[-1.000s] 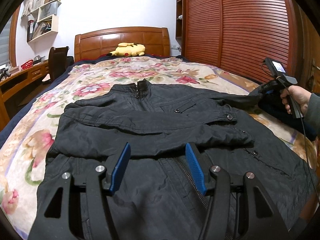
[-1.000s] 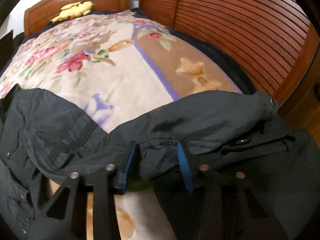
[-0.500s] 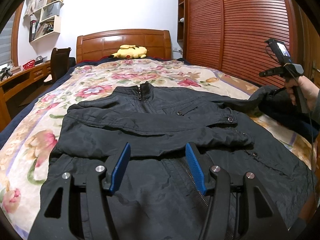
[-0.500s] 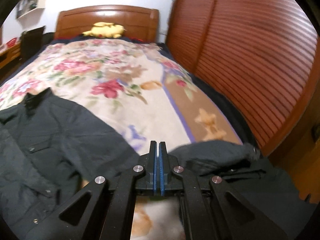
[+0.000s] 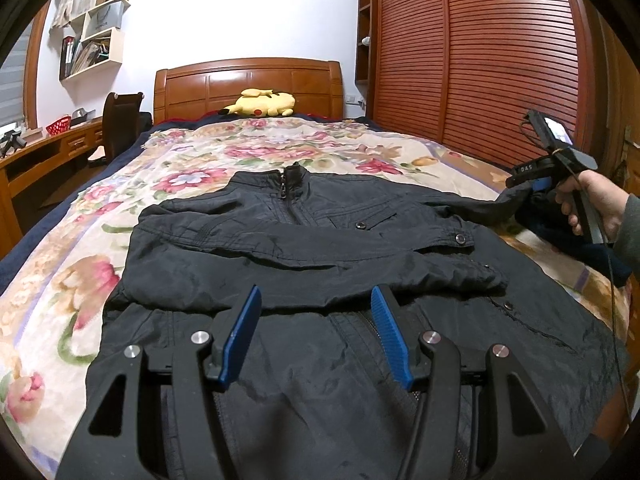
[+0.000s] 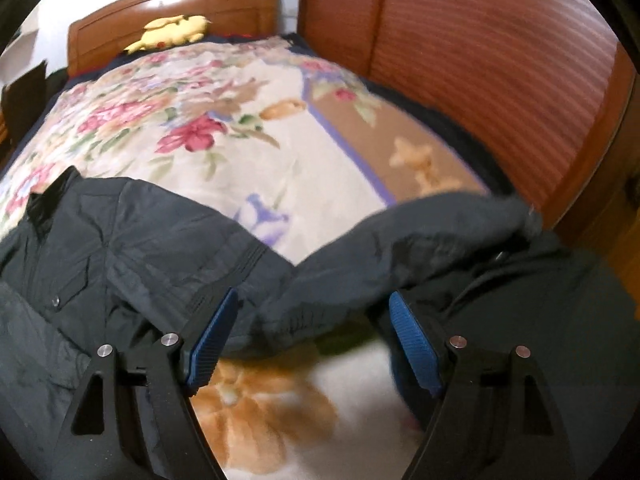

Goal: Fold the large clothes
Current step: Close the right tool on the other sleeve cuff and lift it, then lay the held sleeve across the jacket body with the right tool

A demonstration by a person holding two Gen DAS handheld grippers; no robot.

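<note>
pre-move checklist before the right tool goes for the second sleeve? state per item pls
1. Right tool open: ok, blue pads spread wide.
2. Right sleeve of the black nylon jacket between its pads: cannot tell; the sleeve lies ahead of them, view blurred.
3. Left tool open and holding nothing: ok, it hangs over the jacket's lower front.
4. Left sleeve already folded across the chest: ok.
5. Jacket body flat on the floral blanket: ok; collar points to the headboard.
6. Landing zone on the chest free of other objects: ok.
</note>
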